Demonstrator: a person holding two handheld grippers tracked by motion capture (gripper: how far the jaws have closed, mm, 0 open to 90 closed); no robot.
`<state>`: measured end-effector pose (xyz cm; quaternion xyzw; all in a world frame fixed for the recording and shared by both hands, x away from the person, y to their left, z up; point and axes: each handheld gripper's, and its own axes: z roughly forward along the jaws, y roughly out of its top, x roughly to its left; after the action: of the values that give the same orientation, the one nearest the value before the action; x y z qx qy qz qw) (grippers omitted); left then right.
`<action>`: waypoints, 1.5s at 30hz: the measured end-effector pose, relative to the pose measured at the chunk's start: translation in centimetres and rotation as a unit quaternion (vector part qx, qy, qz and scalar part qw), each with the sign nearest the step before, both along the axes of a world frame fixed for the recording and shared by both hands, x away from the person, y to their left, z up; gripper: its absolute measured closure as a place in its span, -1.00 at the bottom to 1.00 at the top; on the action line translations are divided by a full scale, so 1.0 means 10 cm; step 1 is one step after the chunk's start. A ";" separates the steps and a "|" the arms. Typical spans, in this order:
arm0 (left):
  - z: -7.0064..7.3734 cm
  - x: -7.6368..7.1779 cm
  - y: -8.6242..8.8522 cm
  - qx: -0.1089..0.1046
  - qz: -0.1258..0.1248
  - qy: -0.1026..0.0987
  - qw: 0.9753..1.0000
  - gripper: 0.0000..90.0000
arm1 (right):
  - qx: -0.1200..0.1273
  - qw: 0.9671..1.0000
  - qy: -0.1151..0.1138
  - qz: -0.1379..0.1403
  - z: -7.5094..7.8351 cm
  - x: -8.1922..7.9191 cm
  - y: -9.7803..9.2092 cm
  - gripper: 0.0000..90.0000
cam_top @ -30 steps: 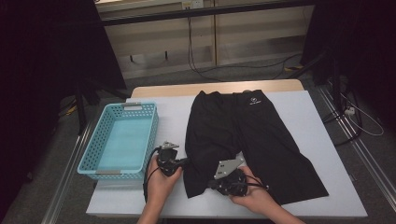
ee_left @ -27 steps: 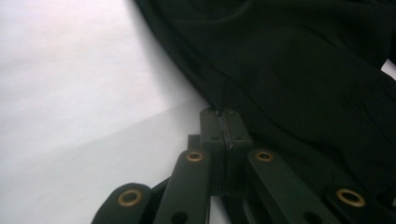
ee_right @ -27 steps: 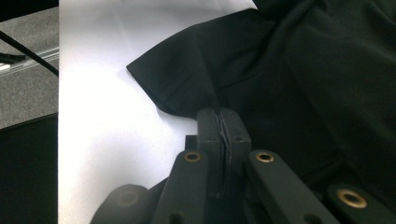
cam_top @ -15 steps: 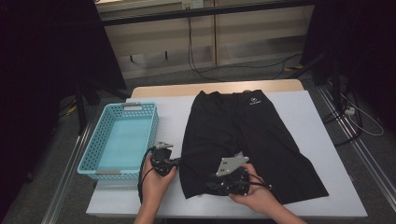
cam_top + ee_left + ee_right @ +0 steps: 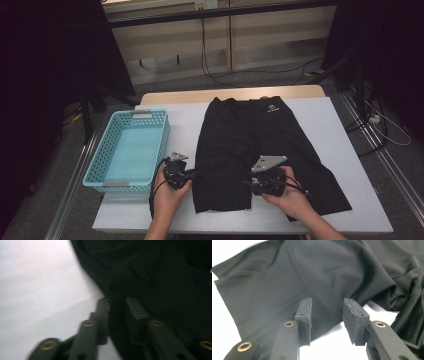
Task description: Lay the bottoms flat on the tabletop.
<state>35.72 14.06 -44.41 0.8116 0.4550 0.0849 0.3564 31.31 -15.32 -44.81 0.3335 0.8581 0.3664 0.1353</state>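
A pair of black shorts (image 5: 250,145) lies flat on the white table (image 5: 325,120), waistband at the far side. My left gripper (image 5: 194,174) is at the outer left edge of the left leg. In the left gripper view its jaws (image 5: 117,305) stand a narrow gap apart with the dark cloth (image 5: 162,277) edge between them, and the picture is blurred. My right gripper (image 5: 248,184) is at the near hem, by the gap between the two legs. In the right gripper view it (image 5: 327,307) is open over the hem of the shorts (image 5: 312,272).
A light blue plastic basket (image 5: 165,135) with nothing in it stands at the table's left side, close to my left hand. Bare table (image 5: 332,342) shows under the right jaws. Cables and dark stands are on the floor beyond the table.
My left gripper drew slightly left and back, then came right again onto the edge of the shorts. The right gripper has stayed at the near hem.
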 end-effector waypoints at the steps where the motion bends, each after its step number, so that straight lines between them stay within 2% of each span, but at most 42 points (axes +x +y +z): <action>1: 0.01 0.00 0.00 0.002 -0.004 -0.003 1.000 0.37 | -0.002 1.000 0.002 0.001 -0.01 0.00 0.00 0.33; 3: 0.02 -0.01 -0.01 -0.002 -0.004 -0.019 1.000 0.17 | -0.003 1.000 0.006 0.004 -0.02 0.00 0.00 0.33; 5: 0.03 -0.02 -0.01 -0.006 -0.009 -0.017 1.000 0.04 | -0.010 1.000 0.011 0.005 -0.05 0.00 0.01 0.36; 9: 0.04 -0.05 0.00 -0.001 -0.013 -0.011 1.000 -0.09 | -0.001 1.000 0.019 0.004 -0.06 -0.02 0.02 0.56; 10: 0.05 -0.05 0.01 0.000 -0.013 -0.010 1.000 -0.12 | 0.001 1.000 0.021 0.002 -0.06 -0.02 0.02 0.62; 12: 0.05 -0.06 0.02 0.001 -0.015 -0.010 1.000 -0.14 | 0.008 0.999 0.032 0.013 -0.05 -0.01 0.03 0.92; 20: 0.06 -0.08 0.00 0.000 -0.022 -0.004 1.000 -0.13 | 0.012 0.999 0.046 0.023 -0.02 -0.06 0.01 0.94; 24: 0.07 -0.08 -0.01 -0.001 -0.024 -0.006 1.000 -0.15 | 0.026 0.998 0.054 0.034 0.02 -0.12 -0.02 0.94; 30: 0.07 -0.08 -0.02 -0.001 -0.027 -0.005 1.000 -0.16 | 0.009 0.998 0.050 0.043 -0.01 -0.17 0.04 0.89; 32: 0.08 -0.08 -0.02 -0.001 -0.027 -0.008 1.000 -0.19 | 0.004 0.998 0.047 0.044 0.01 -0.17 0.04 0.78; 34: 0.08 -0.09 -0.01 -0.004 -0.023 -0.009 1.000 -0.23 | 0.008 0.999 0.039 0.037 0.04 -0.15 0.03 0.58; 38: 0.09 -0.10 -0.01 -0.004 -0.022 -0.012 1.000 -0.32 | 0.012 1.000 -0.001 -0.002 0.12 -0.04 -0.06 0.34; 42: 0.09 -0.11 -0.01 -0.002 -0.025 -0.012 1.000 -0.37 | 0.001 0.999 -0.027 -0.044 0.12 0.10 -0.10 0.33; 45: 0.09 -0.11 -0.02 -0.002 -0.026 -0.012 1.000 -0.38 | -0.008 0.997 -0.032 -0.064 0.08 0.18 -0.08 0.32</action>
<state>34.64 13.90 -43.52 0.8214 0.4300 0.0846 0.3651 33.11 -16.09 -44.04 0.3745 0.8332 0.3603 0.1891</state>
